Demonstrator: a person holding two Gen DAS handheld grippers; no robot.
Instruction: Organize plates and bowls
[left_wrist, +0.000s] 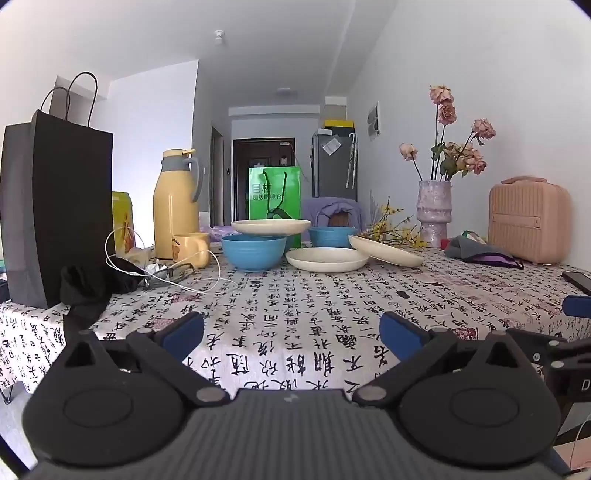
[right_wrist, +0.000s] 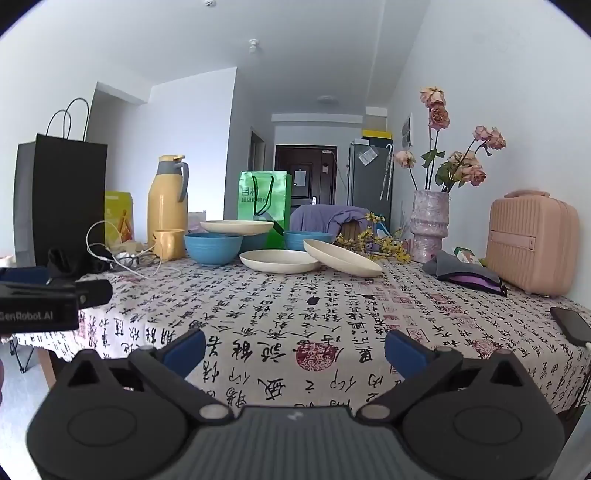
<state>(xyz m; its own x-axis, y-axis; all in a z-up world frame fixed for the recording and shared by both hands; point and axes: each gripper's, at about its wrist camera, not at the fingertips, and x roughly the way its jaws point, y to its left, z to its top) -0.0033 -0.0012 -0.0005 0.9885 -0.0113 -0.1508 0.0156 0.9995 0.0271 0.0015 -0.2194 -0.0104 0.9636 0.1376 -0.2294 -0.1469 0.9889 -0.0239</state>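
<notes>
At the bottom of each wrist view, my left gripper (left_wrist: 291, 332) and right gripper (right_wrist: 294, 349) hover over the near edge of the desk (left_wrist: 295, 302), both with jaws spread wide and nothing between them. The crockery sits well apart from me, mid-frame: a blue bowl (left_wrist: 254, 252) at centre left with a cream plate (left_wrist: 270, 226) resting across its rim and that of a second blue bowl half hidden behind it, a third blue bowl (left_wrist: 330, 236) further back to the right, a flat cream plate (left_wrist: 327, 259) on the cloth, and another cream plate (left_wrist: 385, 250) propped at a tilt on its right edge. I judge the sorting has not begun; this is the approach. Next I would reach forward and take one loose plate by its rim, probably the tilted one with my right gripper, since it is easiest to get a pad under. The yellow thermos (left_wrist: 176, 202) and the white cable (left_wrist: 173, 280) on the left leave little room there.
</notes>
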